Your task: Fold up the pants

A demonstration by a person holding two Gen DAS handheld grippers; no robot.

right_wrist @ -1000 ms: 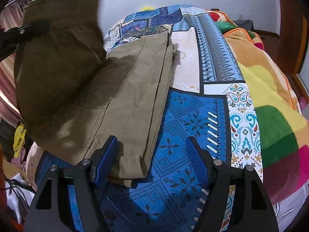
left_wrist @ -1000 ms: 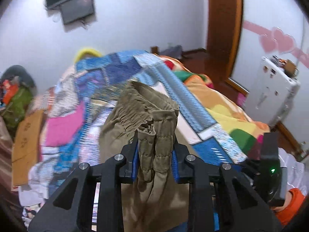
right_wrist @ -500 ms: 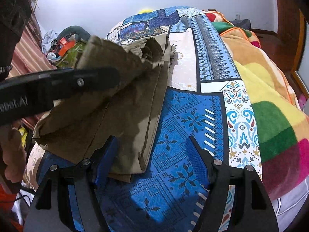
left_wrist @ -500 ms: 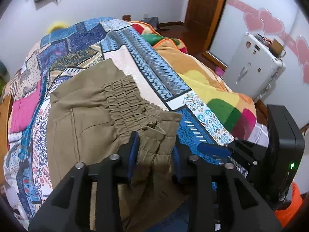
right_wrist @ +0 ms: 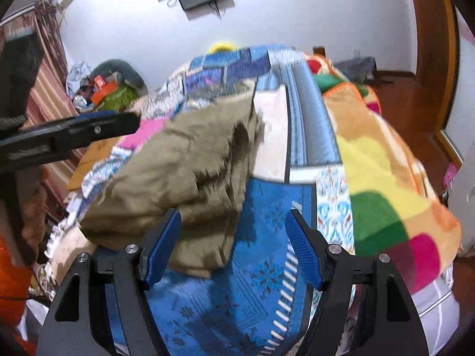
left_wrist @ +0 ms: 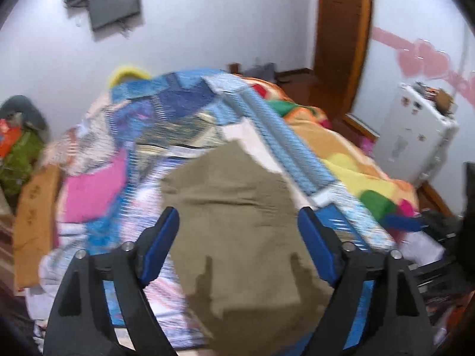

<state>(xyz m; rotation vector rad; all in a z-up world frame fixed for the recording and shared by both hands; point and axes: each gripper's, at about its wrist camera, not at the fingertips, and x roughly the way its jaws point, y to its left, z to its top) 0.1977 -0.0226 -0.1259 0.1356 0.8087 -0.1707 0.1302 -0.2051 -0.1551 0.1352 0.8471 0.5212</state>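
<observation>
The olive-brown pants lie folded on the patterned bed quilt. My left gripper is open and empty, raised above the near end of the pants. In the right wrist view the pants are a folded bundle left of centre on the quilt. My right gripper is open and empty, its left finger close to the bundle's near edge. The left gripper's finger shows as a black bar at the left, above the pants. Both views are motion-blurred.
A bright orange, yellow and green blanket covers the bed's right side. A white appliance stands by the right wall. Clutter sits at the bed's far left. A dark screen hangs on the wall.
My left gripper has opened and let go of the pants' waistband, which now lies on the folded pants. Both grippers have tilted up and drawn back.
</observation>
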